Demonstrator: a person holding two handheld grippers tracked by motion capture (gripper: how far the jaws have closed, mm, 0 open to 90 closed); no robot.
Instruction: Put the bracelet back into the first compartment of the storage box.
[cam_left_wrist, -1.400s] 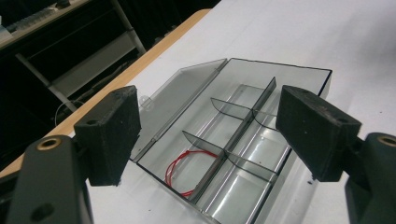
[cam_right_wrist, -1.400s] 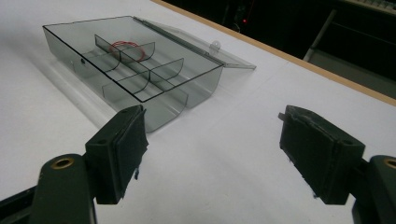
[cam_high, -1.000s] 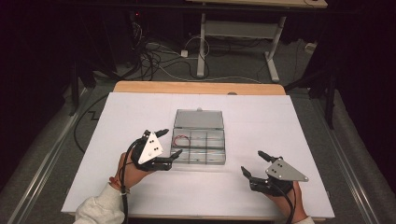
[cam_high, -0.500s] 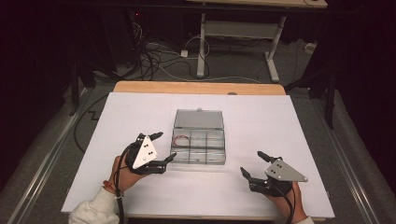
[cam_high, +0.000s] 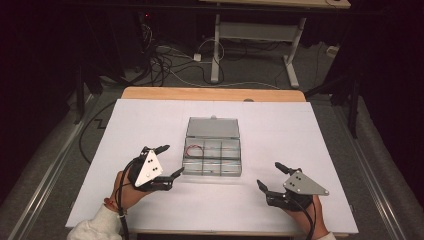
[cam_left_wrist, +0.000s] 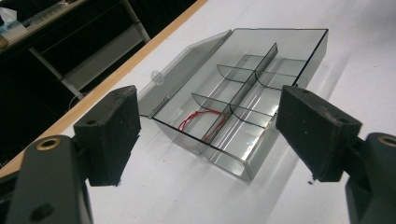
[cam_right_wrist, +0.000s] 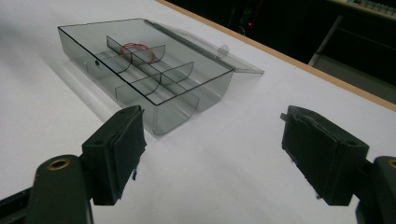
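A clear smoky plastic compartment box (cam_high: 212, 156) lies open in the middle of the white table, its lid (cam_high: 213, 128) folded flat toward the far side. A red rubber band (cam_high: 195, 148) rests in its far left compartment (cam_left_wrist: 201, 120) (cam_right_wrist: 136, 50). My left gripper (cam_high: 167, 161) stands open just left of the box (cam_left_wrist: 243, 116), nothing between its fingers. To the right and nearer the front edge, my right gripper (cam_high: 272, 175) is open and empty, apart from the box (cam_right_wrist: 144, 70).
White sheet (cam_high: 310, 135) covers the table, with a wooden edge (cam_high: 212, 94) at the far side. Cables (cam_high: 180, 65) and a desk frame (cam_high: 255, 35) lie on the floor beyond. Both forearms come in at the front edge.
My left gripper has drawn slightly back toward the near left, away from the box. The right gripper has barely moved.
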